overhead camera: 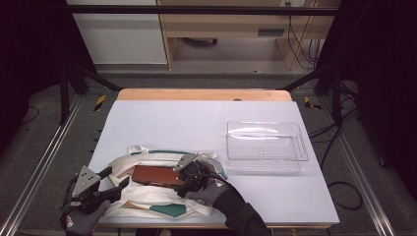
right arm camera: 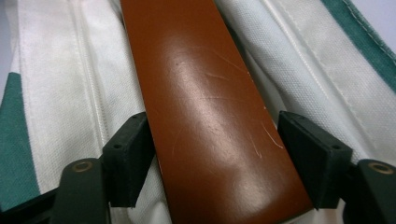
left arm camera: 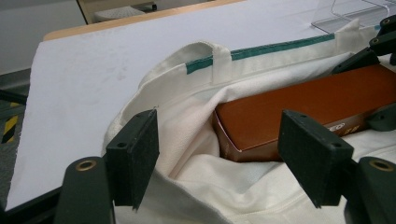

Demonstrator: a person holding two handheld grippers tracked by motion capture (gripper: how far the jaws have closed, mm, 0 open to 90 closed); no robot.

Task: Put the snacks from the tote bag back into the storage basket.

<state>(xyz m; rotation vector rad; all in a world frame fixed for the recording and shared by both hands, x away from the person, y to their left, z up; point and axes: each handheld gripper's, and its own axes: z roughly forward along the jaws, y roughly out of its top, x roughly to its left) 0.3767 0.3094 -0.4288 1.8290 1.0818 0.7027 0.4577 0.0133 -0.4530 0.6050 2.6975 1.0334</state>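
Note:
A cream tote bag [overhead camera: 142,197] with green trim lies flat near the table's front edge. A glossy brown box [overhead camera: 155,175] rests in its mouth, one end tucked under the cloth [left arm camera: 196,130]. My right gripper [overhead camera: 180,180] straddles the box's right end; in the right gripper view its jaws [right arm camera: 215,149] lie against both long sides of the box [right arm camera: 205,93]. My left gripper [overhead camera: 117,177] hovers at the bag's left opening. Its jaws [left arm camera: 217,149] stand wide apart over loose cloth, pressing on nothing, with the box [left arm camera: 299,107] just beyond them.
A clear plastic tray [overhead camera: 301,147] stands empty on the white table [overhead camera: 196,118] to the right of the bag, and its corner [left arm camera: 336,18] appears in the left gripper view. Black frame posts flank the table.

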